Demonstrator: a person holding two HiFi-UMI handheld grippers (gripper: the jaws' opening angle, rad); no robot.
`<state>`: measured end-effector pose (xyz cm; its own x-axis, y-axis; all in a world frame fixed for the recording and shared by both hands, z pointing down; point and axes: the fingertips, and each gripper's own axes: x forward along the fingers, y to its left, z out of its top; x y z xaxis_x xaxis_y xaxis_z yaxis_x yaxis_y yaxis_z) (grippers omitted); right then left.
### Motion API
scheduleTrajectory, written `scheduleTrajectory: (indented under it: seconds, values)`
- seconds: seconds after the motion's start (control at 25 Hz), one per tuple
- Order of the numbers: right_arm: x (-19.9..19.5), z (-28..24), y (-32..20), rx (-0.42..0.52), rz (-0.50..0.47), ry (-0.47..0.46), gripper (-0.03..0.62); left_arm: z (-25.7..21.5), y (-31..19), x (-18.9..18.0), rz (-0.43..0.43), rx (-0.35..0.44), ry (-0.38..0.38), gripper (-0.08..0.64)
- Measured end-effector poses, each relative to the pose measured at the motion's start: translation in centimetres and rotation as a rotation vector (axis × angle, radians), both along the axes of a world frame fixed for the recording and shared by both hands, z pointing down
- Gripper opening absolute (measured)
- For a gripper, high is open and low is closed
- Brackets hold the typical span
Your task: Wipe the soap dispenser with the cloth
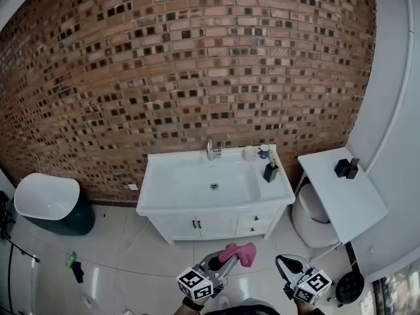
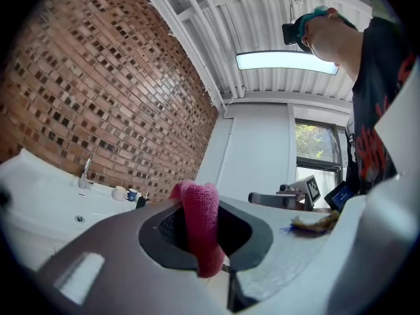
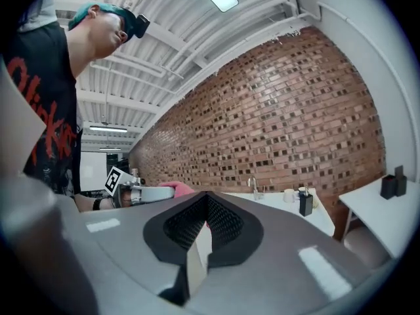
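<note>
The left gripper view shows the left claw clamped on the pink terry cloth, which folds over its tips. In the right gripper view the right claw is closed tight and empty. The head view places the black pump soap dispenser at the far right corner of the white washbasin cabinet, beside a white cup and well apart from both claws. A white table stands to the right.

Both held level, the left tongs pinch the cloth, the right tongs closed empty
</note>
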<state>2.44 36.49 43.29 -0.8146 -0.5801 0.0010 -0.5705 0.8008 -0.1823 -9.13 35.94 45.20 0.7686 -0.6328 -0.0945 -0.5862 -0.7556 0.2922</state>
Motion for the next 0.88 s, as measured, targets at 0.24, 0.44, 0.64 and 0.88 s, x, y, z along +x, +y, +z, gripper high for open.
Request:
scheduleTrajectory:
  seconds: [0.24, 0.44, 0.64, 0.88]
  values:
    - [-0.5, 2.5, -7.5, -0.066, 0.074, 0.046, 0.0, 2.3, -6.0, -1.5, -0.023, -0.102, 0.036, 0.046]
    - [-1.5, 3.1, -16.5, 0.051, 0.013, 0.092, 0.0, 2.9, -14.7, -1.5, -0.048, -0.1, 0.006, 0.046]
    - [-2.7, 1.0, -24.5, 0.138, -0.08, 0.025, 0.002, 0.4, -23.5, 0.0, -0.066, -0.049, -0.045, 0.046]
    - [-0.7, 2.2, -32.9, 0.052, -0.038, -0.021, 0.0, -0.6, -31.9, 1.5, -0.048, -0.068, -0.054, 0.046]
